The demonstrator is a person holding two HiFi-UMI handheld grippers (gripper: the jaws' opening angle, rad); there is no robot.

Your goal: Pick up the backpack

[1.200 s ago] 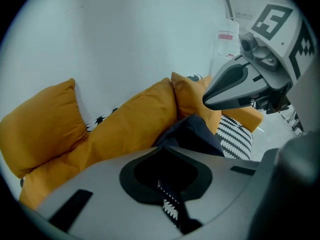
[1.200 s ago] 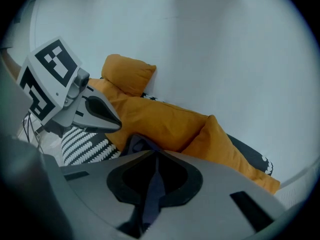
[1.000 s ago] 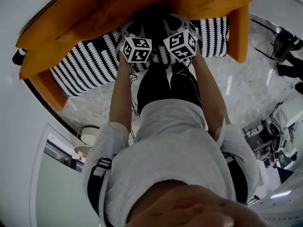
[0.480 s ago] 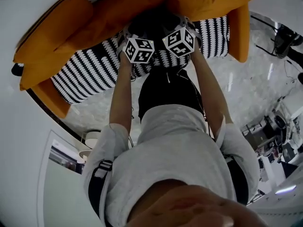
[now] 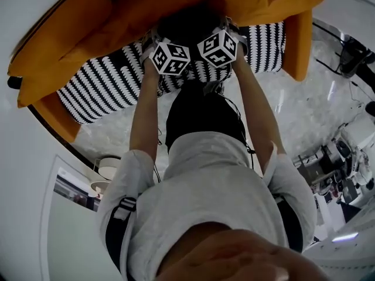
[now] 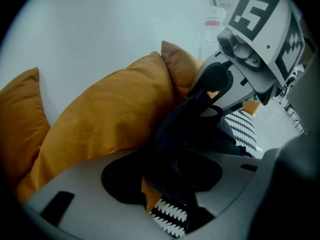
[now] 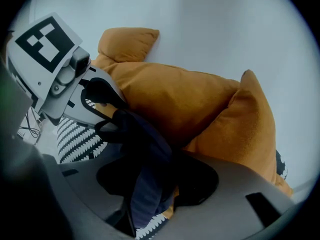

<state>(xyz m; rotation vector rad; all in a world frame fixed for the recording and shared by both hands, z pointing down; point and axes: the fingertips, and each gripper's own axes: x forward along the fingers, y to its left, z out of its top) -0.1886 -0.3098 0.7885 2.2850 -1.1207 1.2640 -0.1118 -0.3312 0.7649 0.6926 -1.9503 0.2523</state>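
Note:
A dark navy backpack (image 5: 188, 27) rests on the striped sofa seat against the orange cushions. Both grippers are at it, side by side. My left gripper (image 5: 159, 47) has its jaws opening, with the backpack's dark fabric (image 6: 186, 143) lying loosely between them. My right gripper (image 5: 227, 38) also has its jaws opening, and a navy strap (image 7: 142, 189) hangs between them. In the left gripper view the right gripper (image 6: 220, 91) pokes into the bag from the right. In the right gripper view the left gripper (image 7: 95, 100) does the same from the left. The bag's lower part is hidden.
The sofa has a black-and-white patterned seat (image 5: 105, 81) and big orange cushions (image 6: 100, 114) along a white wall. Pale marbled floor (image 5: 304, 110) surrounds it. A round white object (image 5: 108, 168) stands at the lower left, and equipment (image 5: 343, 160) at the right.
Both hands have sunk toward the sofa seat and reached a little farther toward the cushions, with the backpack going down with them.

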